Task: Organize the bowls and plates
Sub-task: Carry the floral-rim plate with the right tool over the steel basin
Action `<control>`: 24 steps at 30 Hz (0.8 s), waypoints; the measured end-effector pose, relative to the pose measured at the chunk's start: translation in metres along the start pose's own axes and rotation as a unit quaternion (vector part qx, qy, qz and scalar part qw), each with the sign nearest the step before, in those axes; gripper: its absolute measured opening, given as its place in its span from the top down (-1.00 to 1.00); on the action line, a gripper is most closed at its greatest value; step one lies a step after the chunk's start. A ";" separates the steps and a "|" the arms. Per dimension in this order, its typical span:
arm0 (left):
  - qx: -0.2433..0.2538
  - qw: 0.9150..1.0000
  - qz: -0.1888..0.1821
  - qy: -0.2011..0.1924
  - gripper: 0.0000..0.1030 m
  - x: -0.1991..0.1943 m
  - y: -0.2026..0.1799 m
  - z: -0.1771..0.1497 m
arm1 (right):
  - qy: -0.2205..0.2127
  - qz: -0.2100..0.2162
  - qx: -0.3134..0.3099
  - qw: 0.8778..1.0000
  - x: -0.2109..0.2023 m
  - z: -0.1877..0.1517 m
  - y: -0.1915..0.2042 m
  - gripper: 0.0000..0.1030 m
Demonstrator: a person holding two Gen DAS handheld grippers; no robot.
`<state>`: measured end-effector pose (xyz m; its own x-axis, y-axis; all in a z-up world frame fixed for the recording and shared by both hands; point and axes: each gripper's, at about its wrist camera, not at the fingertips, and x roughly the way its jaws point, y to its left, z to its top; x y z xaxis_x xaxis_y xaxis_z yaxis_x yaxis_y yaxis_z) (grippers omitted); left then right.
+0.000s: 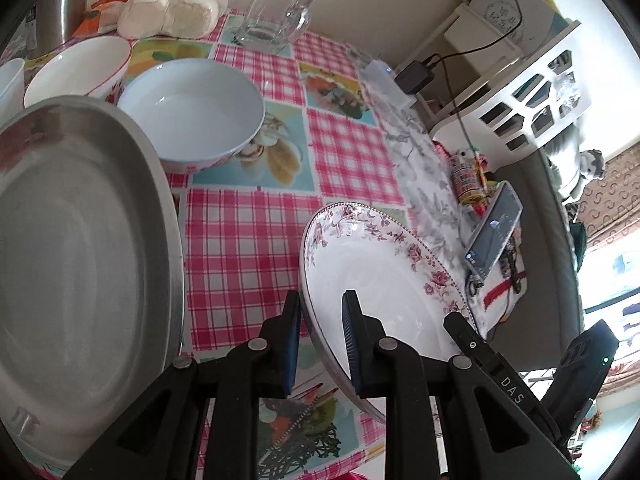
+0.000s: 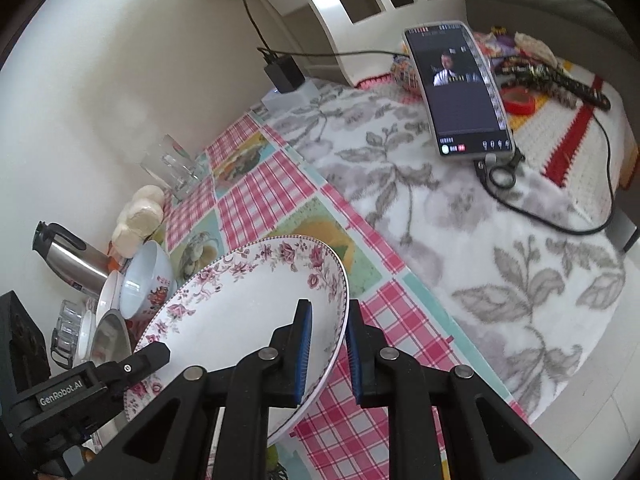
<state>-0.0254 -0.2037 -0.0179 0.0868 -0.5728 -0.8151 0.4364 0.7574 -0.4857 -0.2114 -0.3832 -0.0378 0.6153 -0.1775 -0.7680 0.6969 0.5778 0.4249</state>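
A white plate with a pink floral rim (image 1: 384, 264) is held tilted above the checked tablecloth. My left gripper (image 1: 322, 344) is shut on its left rim. My right gripper (image 2: 328, 356) is shut on its right rim; the plate also fills the lower left of the right wrist view (image 2: 248, 300). A steel plate (image 1: 80, 248) lies at the left. A pale blue bowl (image 1: 192, 112) and a white red-rimmed bowl (image 1: 76, 68) stand behind it. In the right wrist view the blue bowl (image 2: 140, 276) and steel plate (image 2: 112, 336) sit at the far left.
A drinking glass (image 1: 276, 12), white buns (image 1: 172, 8) and a steel kettle (image 1: 56, 4) stand at the table's back. A phone (image 2: 460, 88) with a cable lies on the floral cloth (image 2: 440, 208) to the right. A white shelf (image 2: 360, 8) stands behind it.
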 end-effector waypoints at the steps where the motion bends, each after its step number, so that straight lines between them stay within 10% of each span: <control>1: 0.000 1.000 -0.004 -0.003 0.59 -0.003 0.000 0.001 | -0.006 -0.002 -0.004 1.000 -0.003 0.001 0.002 0.66; 24: -0.013 0.996 -0.047 -0.069 0.59 -0.083 0.050 0.023 | -0.063 0.019 -0.060 0.996 -0.040 -0.010 0.094 0.66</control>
<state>0.0097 -0.1251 0.0329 0.1704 -0.6776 -0.7154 0.4253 0.7055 -0.5669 -0.1740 -0.3134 0.0276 0.6874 -0.2483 -0.6825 0.6281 0.6751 0.3870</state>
